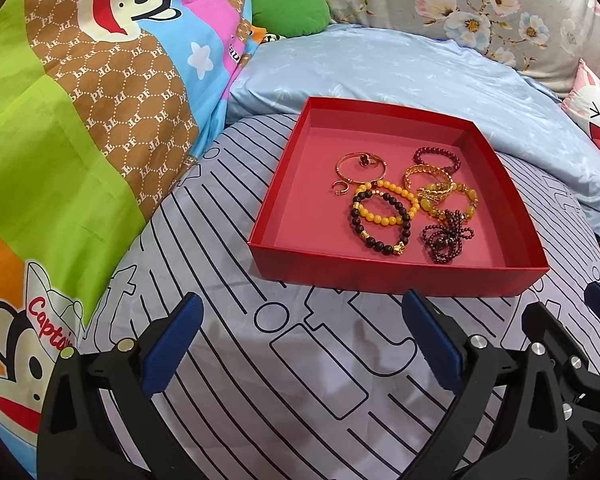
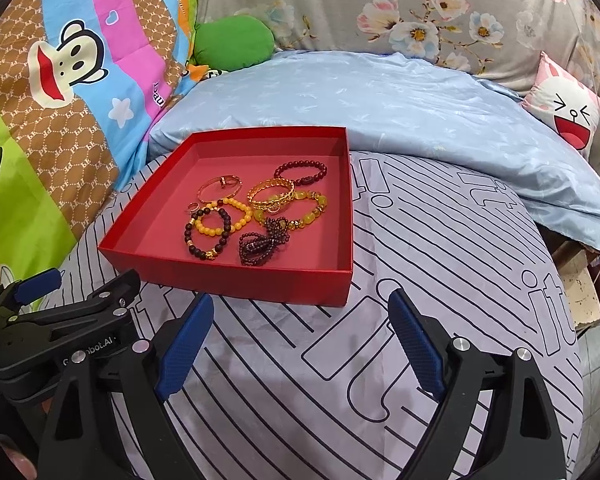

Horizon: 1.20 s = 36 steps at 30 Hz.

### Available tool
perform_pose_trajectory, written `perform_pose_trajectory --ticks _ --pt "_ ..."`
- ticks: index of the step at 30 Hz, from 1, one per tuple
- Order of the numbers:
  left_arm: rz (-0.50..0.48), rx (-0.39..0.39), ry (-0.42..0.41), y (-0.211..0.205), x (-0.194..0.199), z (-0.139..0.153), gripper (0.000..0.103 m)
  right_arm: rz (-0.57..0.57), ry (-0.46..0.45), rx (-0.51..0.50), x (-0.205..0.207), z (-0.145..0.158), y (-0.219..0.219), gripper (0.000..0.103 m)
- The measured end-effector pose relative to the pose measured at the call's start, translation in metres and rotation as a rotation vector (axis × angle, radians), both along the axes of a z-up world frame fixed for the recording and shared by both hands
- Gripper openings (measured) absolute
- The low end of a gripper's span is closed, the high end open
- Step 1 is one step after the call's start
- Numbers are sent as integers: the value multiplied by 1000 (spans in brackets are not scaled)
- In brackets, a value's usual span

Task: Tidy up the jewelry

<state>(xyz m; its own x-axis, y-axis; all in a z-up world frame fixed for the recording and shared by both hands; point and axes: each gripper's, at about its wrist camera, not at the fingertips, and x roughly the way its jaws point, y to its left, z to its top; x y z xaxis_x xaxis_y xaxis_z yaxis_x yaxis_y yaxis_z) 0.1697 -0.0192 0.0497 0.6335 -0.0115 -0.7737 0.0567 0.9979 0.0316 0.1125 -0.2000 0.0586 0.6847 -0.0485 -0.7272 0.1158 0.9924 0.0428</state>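
Your left gripper [image 1: 300,328] hangs wide open over the grey sheet with black line print [image 1: 300,380], nothing between its blue-padded fingers [image 1: 174,344]. Your right gripper [image 2: 300,328] stands just as wide, also empty, over the same sheet. The two grippers sit side by side, and each shows at the edge of the other's view.

The shallow red cardboard box [image 1: 396,274] rests on the sheet just beyond both grippers, its near wall close to the fingertips but apart from them. All the jewelry lies inside it, bunched toward the middle and right of the pink floor:
- a thin rose-gold bangle [image 1: 362,168] toward the back left, with a small open ring [image 1: 340,188] beside it
- a yellow bead bracelet [image 1: 386,204] overlapping a dark brown bead bracelet with gold charms [image 1: 380,224] at the front
- a dark red bead bracelet [image 1: 438,158] at the back right
- a gold woven bangle [image 1: 428,178] touching a yellow-green stone bracelet [image 1: 454,200]
- a tangled strand of tiny dark garnet beads [image 1: 446,238] at the front right

A pale blue pillow [image 1: 380,68] lies behind the box, and a bright cartoon monkey quilt [image 1: 80,100] rises at the left.
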Motion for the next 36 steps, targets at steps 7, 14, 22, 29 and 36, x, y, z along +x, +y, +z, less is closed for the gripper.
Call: perform_pose_trajectory --ticks 7,14,22,29,36 --pt "1 3 -2 0 -1 1 95 -9 2 -7 1 0 -1 85" --pt "3 5 -8 1 -1 2 95 -16 -7 -20 0 1 -2 86" --pt "6 -1 -7 2 -3 1 95 -19 -6 -15 -1 0 -3 86" --pt "11 -3 -6 2 -3 0 95 -22 -6 -12 -2 -1 -4 86" --pt "11 -6 -9 2 -3 -1 95 -22 -5 -8 -3 -1 -4 86"
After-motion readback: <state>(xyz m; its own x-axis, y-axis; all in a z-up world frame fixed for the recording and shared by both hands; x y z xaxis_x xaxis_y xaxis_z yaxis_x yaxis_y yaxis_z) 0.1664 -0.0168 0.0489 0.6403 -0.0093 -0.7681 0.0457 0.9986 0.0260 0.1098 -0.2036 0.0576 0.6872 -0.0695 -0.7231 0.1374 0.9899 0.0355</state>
